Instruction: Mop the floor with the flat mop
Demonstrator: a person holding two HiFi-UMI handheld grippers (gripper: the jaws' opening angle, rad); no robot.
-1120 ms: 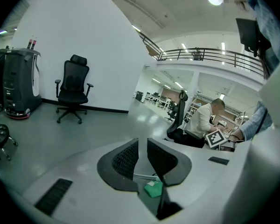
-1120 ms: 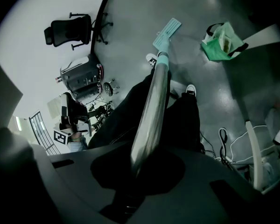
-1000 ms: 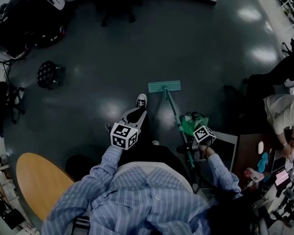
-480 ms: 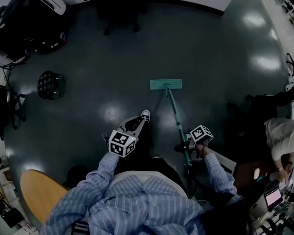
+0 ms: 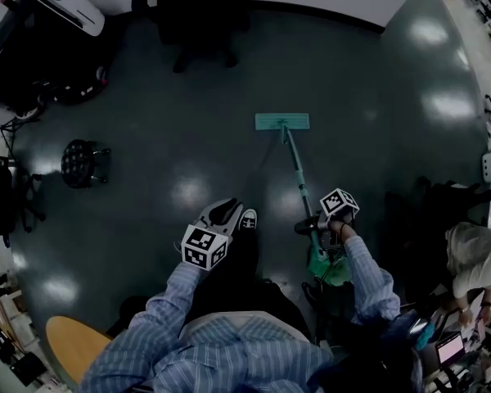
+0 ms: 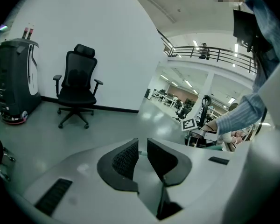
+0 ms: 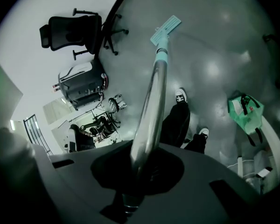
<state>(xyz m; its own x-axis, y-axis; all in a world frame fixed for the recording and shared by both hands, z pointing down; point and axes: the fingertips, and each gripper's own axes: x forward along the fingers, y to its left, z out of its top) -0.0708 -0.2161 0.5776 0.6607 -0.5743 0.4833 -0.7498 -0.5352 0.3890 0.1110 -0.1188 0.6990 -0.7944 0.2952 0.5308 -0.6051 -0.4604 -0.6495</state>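
Right tongs: you have them clamped on the mop handle.
Left tongs: narrow gap, nothing between, clear of the mop.
Flat mop head: flat on the floor ahead of you, with the handle slanting back to your right tongs.

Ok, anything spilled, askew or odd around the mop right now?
Nothing stands out. The mop head lies flat on the floor, its handle clamped in the right gripper. No spill or damage shows. The left gripper is free, jaws slightly apart.

Blk office chair, stool, grn bag, wood table.
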